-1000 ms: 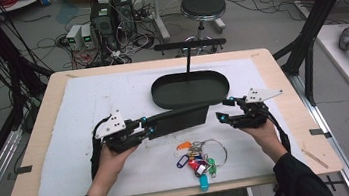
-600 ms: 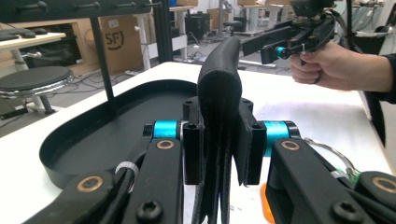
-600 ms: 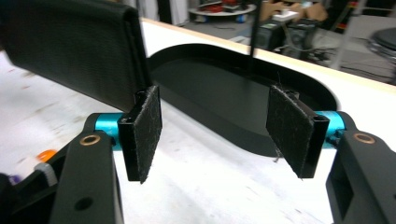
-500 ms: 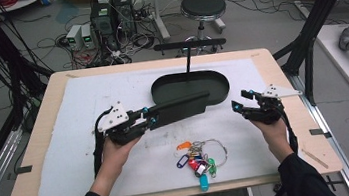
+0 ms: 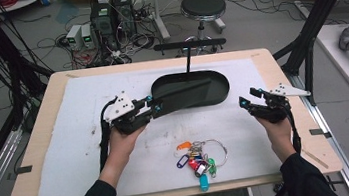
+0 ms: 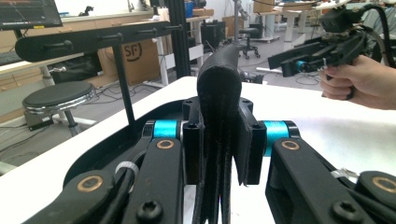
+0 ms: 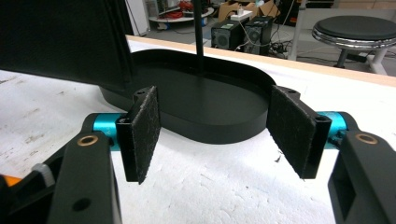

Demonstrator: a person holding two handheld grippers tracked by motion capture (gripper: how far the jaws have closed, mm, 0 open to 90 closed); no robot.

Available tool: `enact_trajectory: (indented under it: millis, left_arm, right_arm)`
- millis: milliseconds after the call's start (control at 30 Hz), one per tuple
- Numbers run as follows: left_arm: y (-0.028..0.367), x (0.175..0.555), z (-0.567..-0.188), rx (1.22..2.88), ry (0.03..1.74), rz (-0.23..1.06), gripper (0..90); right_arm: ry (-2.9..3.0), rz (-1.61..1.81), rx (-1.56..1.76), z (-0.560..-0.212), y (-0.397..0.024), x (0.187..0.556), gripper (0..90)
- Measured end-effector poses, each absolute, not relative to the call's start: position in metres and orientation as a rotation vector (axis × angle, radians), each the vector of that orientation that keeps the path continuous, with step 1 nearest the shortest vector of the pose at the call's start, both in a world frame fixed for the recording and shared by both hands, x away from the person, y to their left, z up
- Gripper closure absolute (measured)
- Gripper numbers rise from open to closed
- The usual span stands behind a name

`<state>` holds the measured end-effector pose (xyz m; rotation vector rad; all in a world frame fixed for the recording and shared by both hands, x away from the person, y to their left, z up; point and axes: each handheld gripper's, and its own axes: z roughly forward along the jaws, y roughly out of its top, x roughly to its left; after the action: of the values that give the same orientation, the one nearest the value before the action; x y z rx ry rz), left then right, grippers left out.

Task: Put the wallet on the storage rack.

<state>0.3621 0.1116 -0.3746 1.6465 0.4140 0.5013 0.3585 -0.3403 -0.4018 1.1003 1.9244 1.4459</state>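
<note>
Left of centre in the high view, the left hand-held gripper (image 5: 152,105) clamps a black wallet (image 5: 182,95) over the oval tray (image 5: 225,94), which could slip out if tilted, while the right hand-held gripper (image 5: 247,98) gapes empty.

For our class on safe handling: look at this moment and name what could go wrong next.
1. The left tool pinches the black wallet by one end only; its long free end, over the black tray, could sag or slip.
2. The open right tool holds nothing, so the wallet has no second support.
3. The key bunch lies between the forearms and could be swept.
</note>
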Motion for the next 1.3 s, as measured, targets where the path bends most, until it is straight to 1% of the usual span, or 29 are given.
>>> enact_trajectory:
  millis: [433,967,1300]
  left_arm:
    - [0.093,0.392,-0.379,1.622,0.436,0.523,75.4]
    - [0.063,0.441,-0.406,1.604,0.515,0.523,75.4]
    - [0.041,0.463,-0.422,1.623,0.538,0.515,75.6]
  right_arm:
    - [1.902,1.442,1.118,-0.402,-0.344,0.359,35.8]
    - [1.893,1.442,1.132,-0.404,-0.347,0.36,35.9]
    - [1.887,1.444,1.13,-0.405,-0.35,0.36,36.0]
